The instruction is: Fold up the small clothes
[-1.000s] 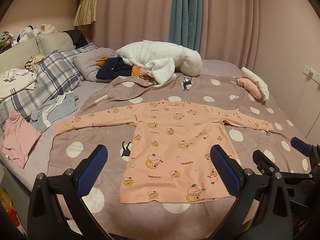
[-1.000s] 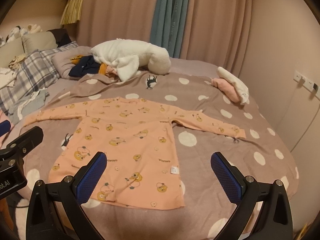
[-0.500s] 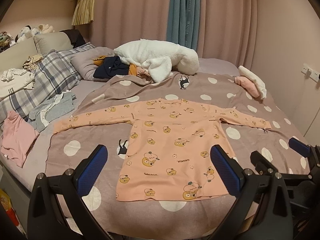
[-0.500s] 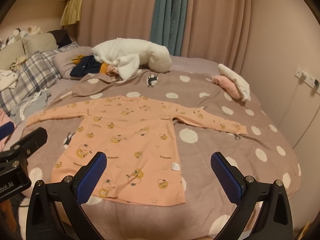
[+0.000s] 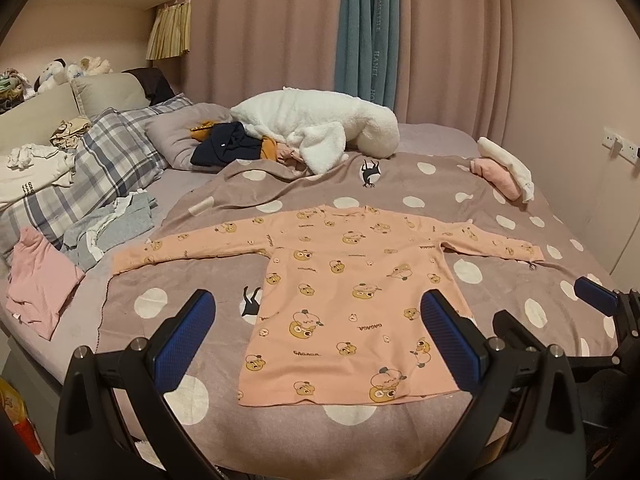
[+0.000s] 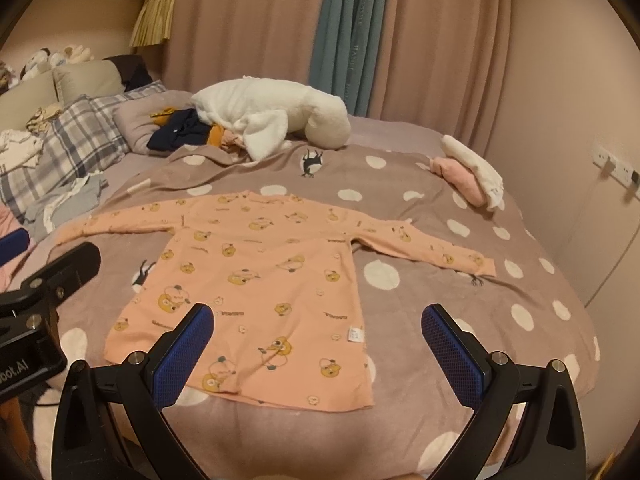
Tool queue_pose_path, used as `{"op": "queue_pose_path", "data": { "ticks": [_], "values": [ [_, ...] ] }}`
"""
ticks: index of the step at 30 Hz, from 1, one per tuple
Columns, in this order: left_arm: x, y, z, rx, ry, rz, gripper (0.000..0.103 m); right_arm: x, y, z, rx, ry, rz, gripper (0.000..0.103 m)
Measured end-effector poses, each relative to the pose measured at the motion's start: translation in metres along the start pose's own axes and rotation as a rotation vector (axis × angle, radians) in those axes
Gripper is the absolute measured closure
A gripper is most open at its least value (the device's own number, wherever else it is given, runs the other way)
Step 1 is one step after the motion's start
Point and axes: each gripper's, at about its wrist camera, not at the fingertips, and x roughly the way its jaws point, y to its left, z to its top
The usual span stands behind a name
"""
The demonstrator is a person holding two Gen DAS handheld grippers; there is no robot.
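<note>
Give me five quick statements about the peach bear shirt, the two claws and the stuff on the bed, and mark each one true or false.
1. The peach bear-print shirt lies flat with both sleeves spread out. True.
2. The left claw is clamped on the shirt's hem. False: it is open and holds nothing.
3. The right claw is open and empty. True.
4. The shirt is already folded in half. False: it is fully unfolded on the polka-dot blanket.
5. A white fleece garment is heaped at the far end of the bed, beyond the shirt. True.
</note>
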Motion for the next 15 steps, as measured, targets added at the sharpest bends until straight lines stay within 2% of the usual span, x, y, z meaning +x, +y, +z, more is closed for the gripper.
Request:
{"op": "queue_pose_path", "data": {
  "ticks": [15],
  "values": [
    [0.0003,-0.0004,-0.0002,0.004,-0.002,-0.011,0.0,-0.001,-0.0001,0.0005,-0.005,-0.001,-0.002,0.0]
  ]
}}
